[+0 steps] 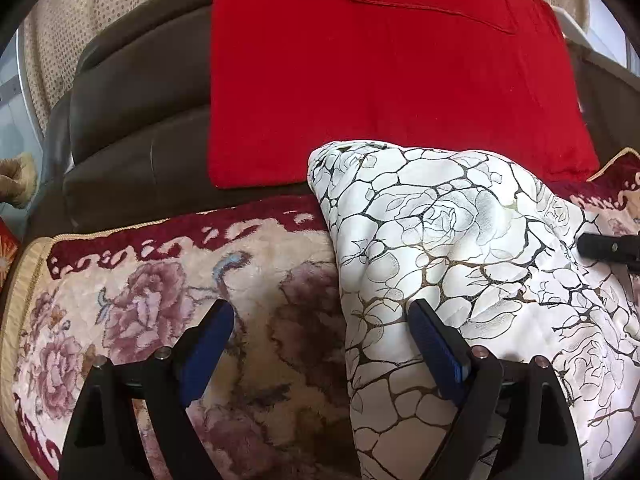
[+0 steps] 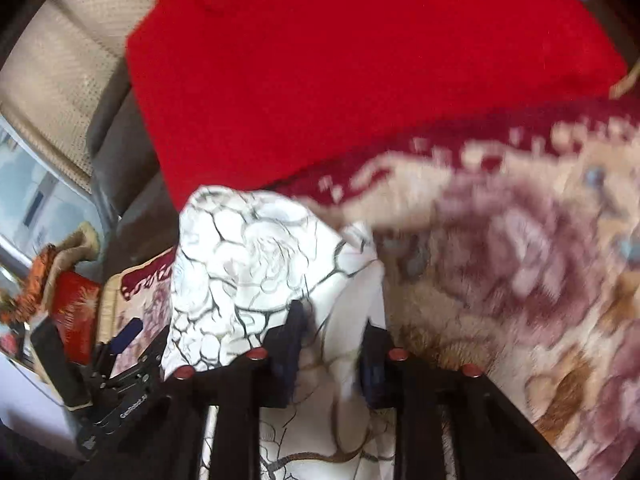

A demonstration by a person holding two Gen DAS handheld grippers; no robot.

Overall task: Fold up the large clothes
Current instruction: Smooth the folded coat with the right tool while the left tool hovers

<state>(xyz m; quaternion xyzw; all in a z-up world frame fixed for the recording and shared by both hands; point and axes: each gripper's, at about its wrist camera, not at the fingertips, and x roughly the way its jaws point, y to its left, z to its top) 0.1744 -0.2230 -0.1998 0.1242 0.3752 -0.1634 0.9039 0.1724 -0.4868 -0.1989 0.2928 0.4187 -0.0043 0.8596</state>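
White garment [image 1: 460, 232] bunched on floral cover [image 1: 168, 280] of sofa [image 1: 140, 112], in front of red cloth [image 1: 380, 80]. Left gripper [image 1: 320, 320] spread wide, empty, one finger over cover, other over garment edge. Right gripper [image 2: 332, 344] narrowly parted, garment fold between pads; grip contact unclear through blur.

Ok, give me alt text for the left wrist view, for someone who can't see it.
The left gripper hangs open over a floral sofa cover, one finger against a white rose-print cloth. A red cloth lies behind on the brown sofa.
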